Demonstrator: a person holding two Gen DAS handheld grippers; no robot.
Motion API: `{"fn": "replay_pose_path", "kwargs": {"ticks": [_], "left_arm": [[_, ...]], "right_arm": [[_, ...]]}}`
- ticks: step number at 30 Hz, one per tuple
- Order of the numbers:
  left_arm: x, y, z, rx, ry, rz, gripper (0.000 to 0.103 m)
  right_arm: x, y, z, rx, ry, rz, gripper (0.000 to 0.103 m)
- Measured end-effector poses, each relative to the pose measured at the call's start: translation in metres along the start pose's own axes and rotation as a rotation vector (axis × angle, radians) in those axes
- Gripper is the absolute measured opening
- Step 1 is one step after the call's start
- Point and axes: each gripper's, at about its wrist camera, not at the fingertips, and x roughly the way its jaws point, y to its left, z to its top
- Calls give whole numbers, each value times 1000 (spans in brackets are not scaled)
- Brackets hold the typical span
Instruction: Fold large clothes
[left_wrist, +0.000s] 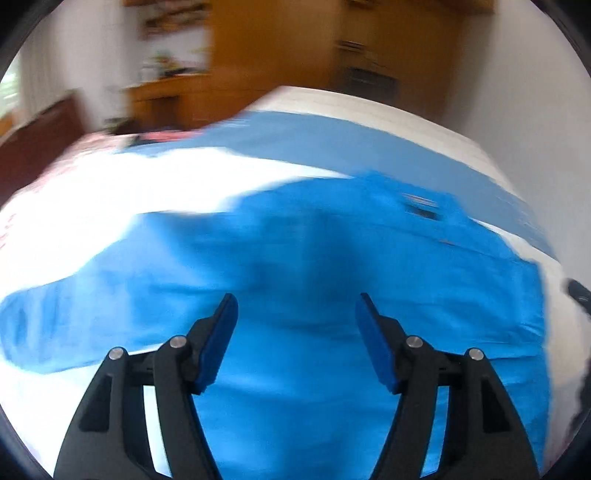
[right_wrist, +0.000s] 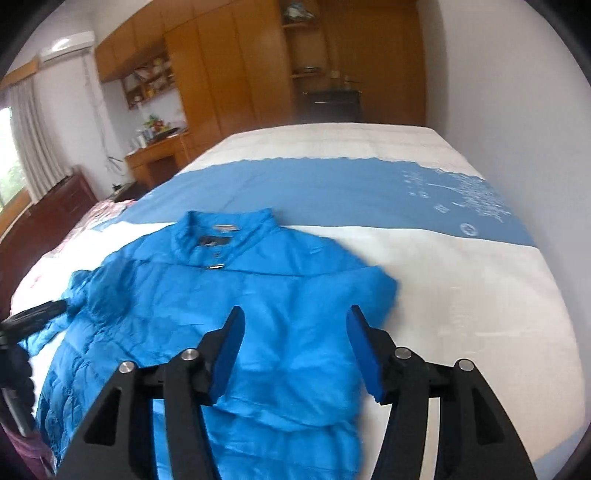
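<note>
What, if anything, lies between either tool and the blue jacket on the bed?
Nothing visible. The blue jacket lies spread on the bed directly below the right tool and left tool; both are open and hold nothing.

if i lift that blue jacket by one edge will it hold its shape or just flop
The blue jacket will likely flop: its right side is already folded over and lies limp. Its quilted left side looks puffy, so probably light. The smooth fabric may slip between the pads.
</note>
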Motion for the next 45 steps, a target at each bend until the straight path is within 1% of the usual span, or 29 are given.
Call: {"fn": "replay_pose_path", "kwargs": {"ticks": [1, 2, 3, 4, 7, 8, 9, 10, 11, 12, 13, 16, 17, 19, 22, 23, 24, 25, 26, 28, 31, 34, 37, 39, 43, 45], "left_arm": [[-5, 24, -2, -36, -7, 54, 68], [-11, 57, -6, -89, -8, 125, 69], [-15, 95, -12, -158, 1, 215, 70], [-18, 127, -18, -221, 13, 289, 71], [-22, 209, -39, -399, 70, 478, 71], [-25, 238, -49, -467, 83, 535, 71], [-26, 262, -58, -523, 94, 571, 71], [-26, 276, -64, -556, 103, 588, 71], [-26, 293, -70, -599, 105, 584, 71], [-26, 307, -74, -635, 101, 564, 71], [-24, 313, -75, -654, 102, 553, 71], [-16, 333, -78, -722, 88, 457, 71], [-14, 335, -77, -727, 80, 443, 71], [-11, 341, -76, -721, 65, 443, 77], [-8, 348, -65, -714, 42, 456, 78], [-5, 348, -61, -710, 36, 467, 74], [-5, 348, -59, -704, 35, 484, 66], [-4, 347, -56, -698, 34, 504, 61], [-4, 347, -55, -697, 25, 512, 50], [-2, 351, -54, -716, 21, 494, 41], [-1, 356, -56, -713, 10, 476, 32], [-2, 354, -57, -719, -15, 453, 23], [-12, 348, -55, -733, -65, 415, 20], [-22, 336, -49, -712, -101, 390, 19], [-51, 292, -22, -595, -191, 330, 19], [-70, 253, -4, -505, -243, 271, 18]], "right_arm": [[3, -5, 1, 4, 19, -14, 58], [8, -10, 2, 15, 43, -29, 58], [13, -16, 1, 36, 67, -32, 58], [17, -21, -1, 59, 90, -18, 58], [31, -31, -5, 108, 151, 6, 58], [35, -31, -6, 111, 163, -2, 58], [38, -32, -7, 110, 167, -8, 58], [40, -31, -8, 103, 173, -17, 58], [42, -30, -10, 97, 180, -22, 58], [43, -28, -12, 90, 188, -25, 58], [45, -28, -14, 84, 194, -25, 58], [53, -25, -19, 63, 223, -32, 58], [56, -25, -20, 60, 233, -31, 58], [63, -25, -22, 55, 248, -41, 58], [73, -29, -27, 70, 279, -36, 58], [77, -31, -29, 85, 294, -23, 58], [79, -32, -30, 95, 303, -13, 58], [81, -33, -31, 103, 310, -4, 58], [82, -34, -32, 102, 310, -5, 58], [82, -33, -32, 98, 308, -8, 58], [83, -32, -33, 92, 309, -12, 58], [84, -30, -34, 86, 308, -17, 59], [82, -30, -32, 94, 309, -10, 59], [75, -31, -29, 112, 300, 13, 59], [53, -27, -21, 87, 252, -7, 59], [43, -24, -19, 86, 245, 2, 59]]}}
